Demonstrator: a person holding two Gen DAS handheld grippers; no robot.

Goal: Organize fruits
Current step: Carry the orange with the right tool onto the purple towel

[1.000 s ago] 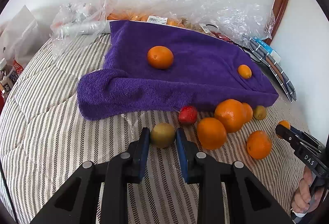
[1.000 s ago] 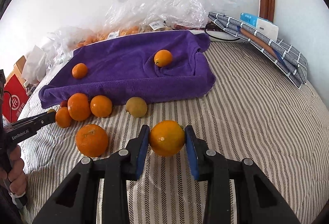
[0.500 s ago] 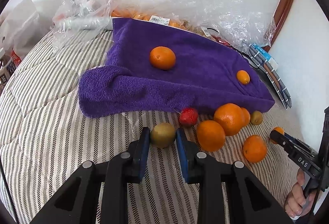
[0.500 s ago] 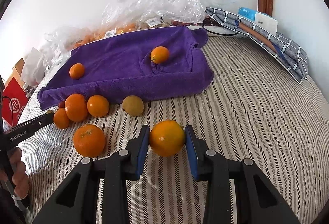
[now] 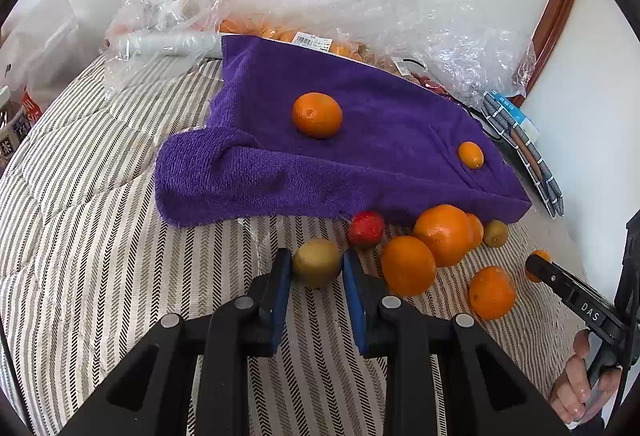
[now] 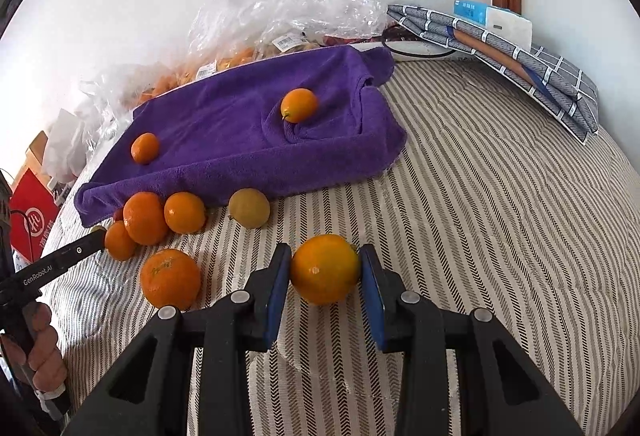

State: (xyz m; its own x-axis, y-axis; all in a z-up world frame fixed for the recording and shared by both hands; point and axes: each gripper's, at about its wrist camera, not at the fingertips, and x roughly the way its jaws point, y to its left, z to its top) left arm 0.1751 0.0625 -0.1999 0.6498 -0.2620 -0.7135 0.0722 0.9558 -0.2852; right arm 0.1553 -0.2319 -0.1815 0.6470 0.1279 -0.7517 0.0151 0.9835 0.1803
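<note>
My left gripper (image 5: 316, 264) is shut on a green-brown kiwi (image 5: 317, 263) and holds it just above the striped bedspread. My right gripper (image 6: 325, 270) is shut on an orange (image 6: 325, 270) over the bedspread. A purple towel (image 5: 360, 155) lies behind with an orange (image 5: 317, 115) and a small orange (image 5: 471, 155) on it. In front of the towel lie a red strawberry (image 5: 366, 228), several oranges (image 5: 442, 234) and another kiwi (image 5: 495, 233). In the right wrist view the towel (image 6: 240, 139) holds two oranges (image 6: 299, 105), with loose oranges (image 6: 145, 218) and a kiwi (image 6: 249, 207) below it.
Clear plastic bags (image 5: 400, 23) with more fruit lie behind the towel against the white wall. A folded checked cloth (image 6: 520, 63) with a white box (image 6: 500, 21) lies at the back right. A red bag (image 6: 30, 207) stands at the left edge.
Both grippers have lifted and drawn back a little with their fruit still held. The towel and loose fruit sit lower and slightly farther in both views.
</note>
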